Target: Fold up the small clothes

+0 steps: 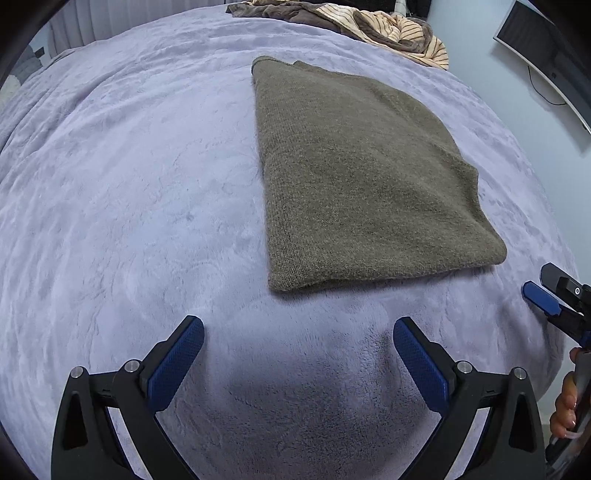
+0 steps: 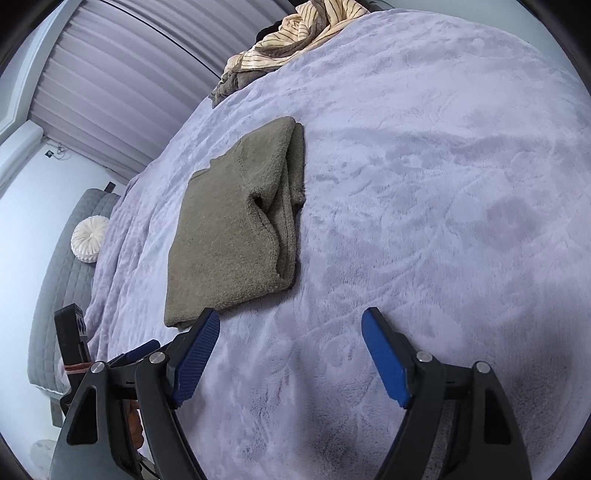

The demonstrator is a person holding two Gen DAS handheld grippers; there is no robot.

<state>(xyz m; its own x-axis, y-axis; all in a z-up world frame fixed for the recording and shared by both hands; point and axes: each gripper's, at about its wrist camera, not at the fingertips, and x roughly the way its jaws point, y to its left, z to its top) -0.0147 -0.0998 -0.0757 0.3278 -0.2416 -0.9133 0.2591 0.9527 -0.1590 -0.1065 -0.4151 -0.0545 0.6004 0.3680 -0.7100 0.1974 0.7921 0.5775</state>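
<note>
An olive-brown knit garment [image 1: 362, 177] lies folded into a flat rectangle on the lilac plush blanket [image 1: 129, 184]. It also shows in the right wrist view [image 2: 229, 229], with its stacked folded layers along the right side. My left gripper [image 1: 297, 332] is open and empty, hovering just short of the garment's near edge. My right gripper [image 2: 290, 325] is open and empty, its left finger beside the garment's near corner. The right gripper also shows in the left wrist view [image 1: 550, 295] at the right edge.
A pile of striped cream and brown clothes [image 1: 369, 26] lies at the far end of the bed, also visible in the right wrist view [image 2: 295, 40]. A monitor [image 1: 546, 48] hangs on the right wall. A round white cushion [image 2: 89, 240] rests on grey bedding at left.
</note>
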